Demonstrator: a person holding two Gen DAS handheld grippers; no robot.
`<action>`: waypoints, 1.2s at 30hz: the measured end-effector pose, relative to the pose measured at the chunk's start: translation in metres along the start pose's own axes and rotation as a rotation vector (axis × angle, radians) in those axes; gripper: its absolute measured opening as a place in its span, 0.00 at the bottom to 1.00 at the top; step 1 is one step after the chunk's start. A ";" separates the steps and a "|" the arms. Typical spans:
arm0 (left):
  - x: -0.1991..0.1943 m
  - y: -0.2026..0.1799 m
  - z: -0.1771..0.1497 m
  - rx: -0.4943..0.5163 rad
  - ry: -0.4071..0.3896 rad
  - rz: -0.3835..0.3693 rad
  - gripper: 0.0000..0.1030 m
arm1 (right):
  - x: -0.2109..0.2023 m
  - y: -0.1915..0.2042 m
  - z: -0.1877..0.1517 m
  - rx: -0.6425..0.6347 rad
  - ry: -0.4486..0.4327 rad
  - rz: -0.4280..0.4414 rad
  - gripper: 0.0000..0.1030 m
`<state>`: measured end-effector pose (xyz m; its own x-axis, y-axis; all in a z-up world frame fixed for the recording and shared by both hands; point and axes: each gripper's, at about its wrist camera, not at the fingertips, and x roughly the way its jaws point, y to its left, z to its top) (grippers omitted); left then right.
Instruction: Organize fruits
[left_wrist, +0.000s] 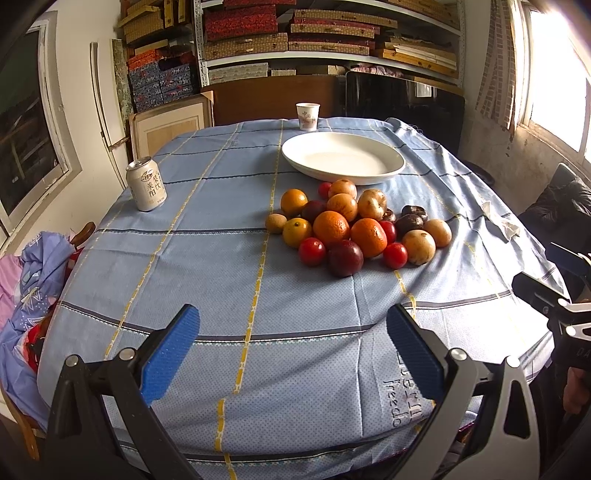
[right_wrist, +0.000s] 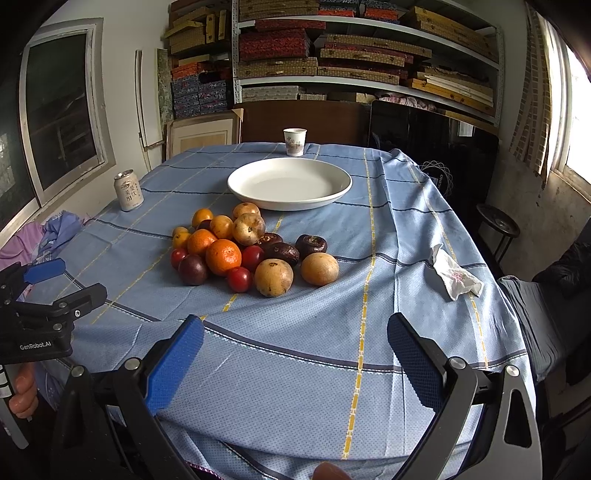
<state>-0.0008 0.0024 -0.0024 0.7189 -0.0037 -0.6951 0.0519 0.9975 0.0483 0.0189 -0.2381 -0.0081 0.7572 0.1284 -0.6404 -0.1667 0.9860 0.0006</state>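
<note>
Can (left_wrist: 146, 184): we see it upright at the far left of the blue checked tablecloth (left_wrist: 207, 258), well apart from the fruit.
Left gripper (left_wrist: 291, 354): we hold it low over the near edge of the cloth, its blue-padded fingers (left_wrist: 170, 354) spread wide with nothing between them.
Fruit pile (left_wrist: 351, 229): it sits loose on the cloth just in front of the plate; we count oranges, small red tomato-like fruits, dark purple round ones and tan-brown ones, all touching or nearly so.
White plate (left_wrist: 343, 157): it lies behind the pile, near it, and holds nothing.
Paper cup (left_wrist: 307, 116): it stands upright just beyond the plate, at the far edge of the table.
Right gripper (right_wrist: 295, 354): we hold it over the near right part of the cloth, fingers wide apart and gripping nothing.
Crumpled tissue (right_wrist: 456, 275): it lies on the cloth to the right of the fruit, well apart from it.
</note>
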 end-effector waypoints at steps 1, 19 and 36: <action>0.000 0.000 0.000 -0.001 0.001 0.000 0.96 | 0.000 0.000 0.000 0.001 0.000 0.000 0.97; 0.002 0.004 0.005 -0.018 0.011 -0.008 0.96 | 0.001 0.000 0.002 0.005 0.000 0.002 0.97; 0.011 -0.005 0.011 0.008 0.007 -0.010 0.96 | 0.003 -0.007 0.015 0.008 -0.012 0.001 0.97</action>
<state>0.0146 -0.0030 -0.0022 0.7137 -0.0137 -0.7003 0.0648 0.9968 0.0465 0.0319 -0.2429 0.0013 0.7649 0.1305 -0.6308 -0.1625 0.9867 0.0070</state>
